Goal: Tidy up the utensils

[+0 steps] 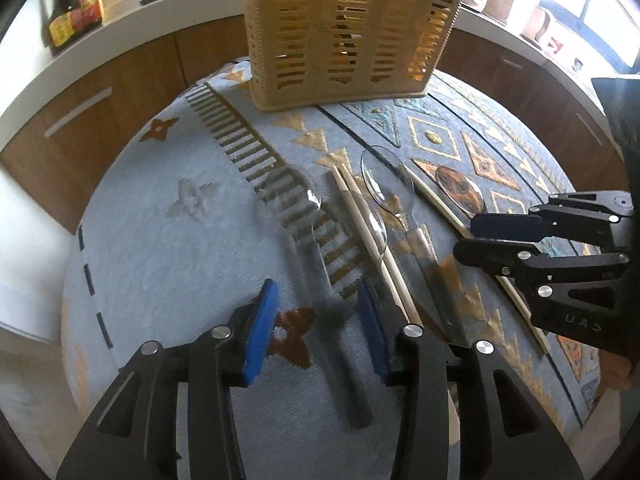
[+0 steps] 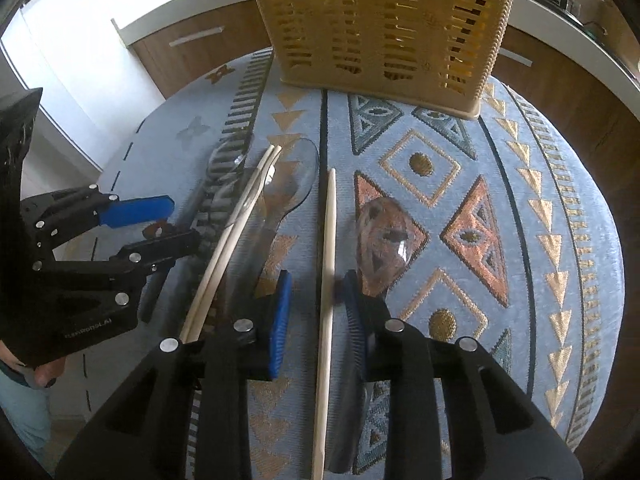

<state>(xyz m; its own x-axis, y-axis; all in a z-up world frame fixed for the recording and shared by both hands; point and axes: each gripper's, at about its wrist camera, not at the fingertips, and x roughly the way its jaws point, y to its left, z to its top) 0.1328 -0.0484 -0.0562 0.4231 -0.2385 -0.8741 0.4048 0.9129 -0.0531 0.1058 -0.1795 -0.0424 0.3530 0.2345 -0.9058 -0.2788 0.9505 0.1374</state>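
The left hand-held gripper (image 1: pixel 316 320) is spread over a clear spoon (image 1: pixel 320 256); the right hand-held gripper (image 2: pixel 318 312) is spread around a single chopstick (image 2: pixel 326 280). Both utensils lie on the patterned table (image 2: pixel 520 320), nearer than the slatted utensil basket (image 2: pixel 380 28) at its far edge

The left gripper (image 1: pixel 316 320) hangs low with its blue-padded fingers (image 1: pixel 262 332) spread wide, nothing clamped between them. The right gripper (image 2: pixel 316 312) sits just beside it, fingers (image 2: pixel 280 316) likewise parted (each shows in the other's view, black linkages angled inward).
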